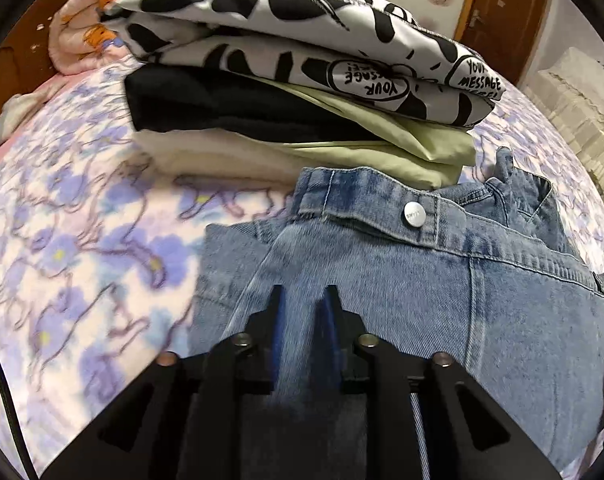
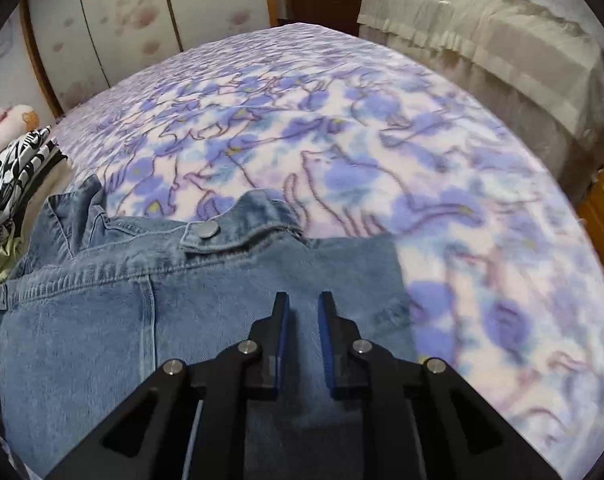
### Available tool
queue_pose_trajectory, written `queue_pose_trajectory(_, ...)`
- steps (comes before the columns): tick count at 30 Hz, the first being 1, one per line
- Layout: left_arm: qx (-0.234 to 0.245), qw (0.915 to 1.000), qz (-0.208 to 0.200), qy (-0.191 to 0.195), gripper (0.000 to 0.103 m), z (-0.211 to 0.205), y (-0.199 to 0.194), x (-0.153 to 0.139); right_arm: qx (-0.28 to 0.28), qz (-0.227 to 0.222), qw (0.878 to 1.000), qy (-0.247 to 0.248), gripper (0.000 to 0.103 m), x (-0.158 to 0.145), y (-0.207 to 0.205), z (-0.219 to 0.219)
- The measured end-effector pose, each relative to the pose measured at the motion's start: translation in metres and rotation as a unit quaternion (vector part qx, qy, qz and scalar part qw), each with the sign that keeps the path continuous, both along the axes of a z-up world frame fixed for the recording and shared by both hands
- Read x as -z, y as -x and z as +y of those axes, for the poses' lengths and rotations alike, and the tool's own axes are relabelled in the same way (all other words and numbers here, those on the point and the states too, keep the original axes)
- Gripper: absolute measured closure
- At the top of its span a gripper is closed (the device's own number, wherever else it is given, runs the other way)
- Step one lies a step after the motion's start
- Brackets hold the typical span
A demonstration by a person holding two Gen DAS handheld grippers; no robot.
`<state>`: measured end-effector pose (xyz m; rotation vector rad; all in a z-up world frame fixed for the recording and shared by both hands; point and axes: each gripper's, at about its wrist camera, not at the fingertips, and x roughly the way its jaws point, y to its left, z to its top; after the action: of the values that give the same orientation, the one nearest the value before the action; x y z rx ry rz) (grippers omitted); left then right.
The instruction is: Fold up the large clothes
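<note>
Lying at the lower centre of both frames, the denim garment point(image 1: 401, 280) rests folded beside the stack of folded clothes point(image 1: 302, 92) at upper left, probably to join it; left gripper point(image 1: 303, 300) and right gripper point(image 2: 303, 304) hover above, jaws slightly parted, holding nothing.

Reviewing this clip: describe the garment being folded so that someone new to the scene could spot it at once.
Start from the bed's purple floral blanket. A stack of folded clothes sits on it; right beside that stack lie the blue jeans. They are the only denim, with a silver waistband button.
</note>
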<state>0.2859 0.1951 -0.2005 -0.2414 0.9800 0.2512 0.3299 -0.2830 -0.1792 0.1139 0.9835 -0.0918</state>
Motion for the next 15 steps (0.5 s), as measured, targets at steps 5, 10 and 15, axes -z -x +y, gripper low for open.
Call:
queue_pose_trajectory(5, 0.021, 0.9991, -0.033, 0.015, 0.043, -0.032, 0.038, -0.041, -0.056, 0.006, 0.997, -0.058, 0.088, -0.017, 0.037, 0.043)
queue_pose_trajectory(10, 0.054, 0.9961, -0.052, 0.048, 0.035, -0.073, 0.080, -0.061, -0.128, 0.016, 0.986, -0.103, 0.087, -0.024, 0.077, 0.112)
queue_pose_trajectory(15, 0.084, 0.9953, -0.025, 0.042, 0.035, -0.119, 0.096, -0.036, -0.195, 0.024, 0.975, -0.099, 0.087, -0.015, 0.110, 0.167)
